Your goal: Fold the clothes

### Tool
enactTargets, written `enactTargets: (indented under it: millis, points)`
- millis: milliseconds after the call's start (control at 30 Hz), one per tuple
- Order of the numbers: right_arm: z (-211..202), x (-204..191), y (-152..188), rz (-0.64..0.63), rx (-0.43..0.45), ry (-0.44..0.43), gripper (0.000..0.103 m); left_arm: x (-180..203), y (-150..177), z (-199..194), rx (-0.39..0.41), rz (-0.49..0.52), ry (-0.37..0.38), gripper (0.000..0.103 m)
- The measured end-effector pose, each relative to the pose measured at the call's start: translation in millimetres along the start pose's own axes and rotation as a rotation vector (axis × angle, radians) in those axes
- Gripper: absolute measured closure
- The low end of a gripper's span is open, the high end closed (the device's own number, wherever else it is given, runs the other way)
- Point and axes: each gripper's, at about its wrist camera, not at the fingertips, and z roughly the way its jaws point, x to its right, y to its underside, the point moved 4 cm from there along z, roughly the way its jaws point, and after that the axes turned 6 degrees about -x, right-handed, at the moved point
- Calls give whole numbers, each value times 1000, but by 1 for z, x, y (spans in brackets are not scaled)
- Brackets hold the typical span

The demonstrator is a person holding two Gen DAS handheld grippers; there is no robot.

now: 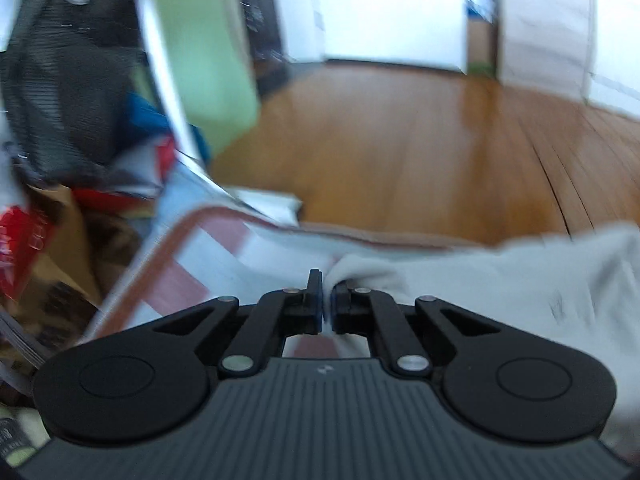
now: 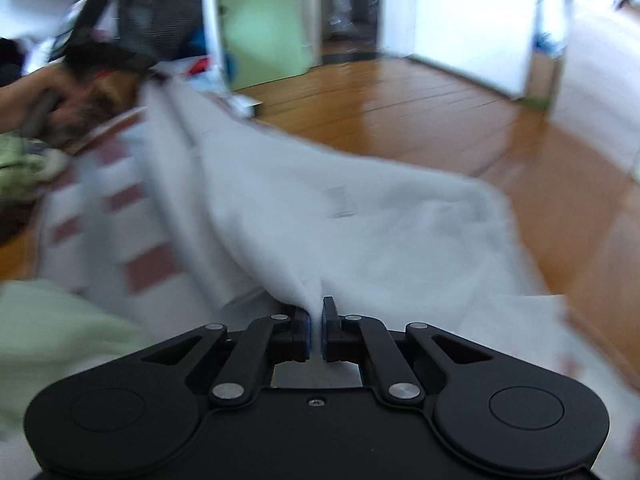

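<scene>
A white garment (image 2: 360,220) hangs stretched between both grippers above a red-and-white checked cloth (image 2: 136,264). My right gripper (image 2: 316,312) is shut on a pinched fold of the white garment, which fans out ahead of it. In the left wrist view my left gripper (image 1: 327,292) is shut on another edge of the white garment (image 1: 500,280), whose fabric trails off to the right. A hand (image 2: 44,104) at the far left of the right wrist view holds the other gripper, where the garment's far corner rises. Both views are blurred.
Wooden floor (image 1: 400,148) lies beyond the checked cloth (image 1: 180,280). A black mesh chair (image 1: 68,92), a green panel (image 1: 200,48) and clutter with red packaging (image 1: 24,236) stand at the left. Pale green fabric (image 2: 52,340) lies at the lower left of the right wrist view.
</scene>
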Motion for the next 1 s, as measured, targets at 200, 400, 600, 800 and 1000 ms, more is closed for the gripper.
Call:
enactTargets:
  millis: [200,400,600,800,1000]
  points:
    - [6,-31,-31,173,76,-303,96,-45,-33,-16,105,-112,-182,96]
    - [46,-65,-38,93,-79,-323,71,-70,3,38,-141,-272,-265,50]
    - [28,-17,-15,207,-69,-289,43,-40,69,43,-227,-324,-43,47]
    - [14,61,11,353,-69,-59,43,14,106,35,-284,-211,152,47]
    - [5,94,39,554,-26,-104,43,84,103,24,-294,28,266,47]
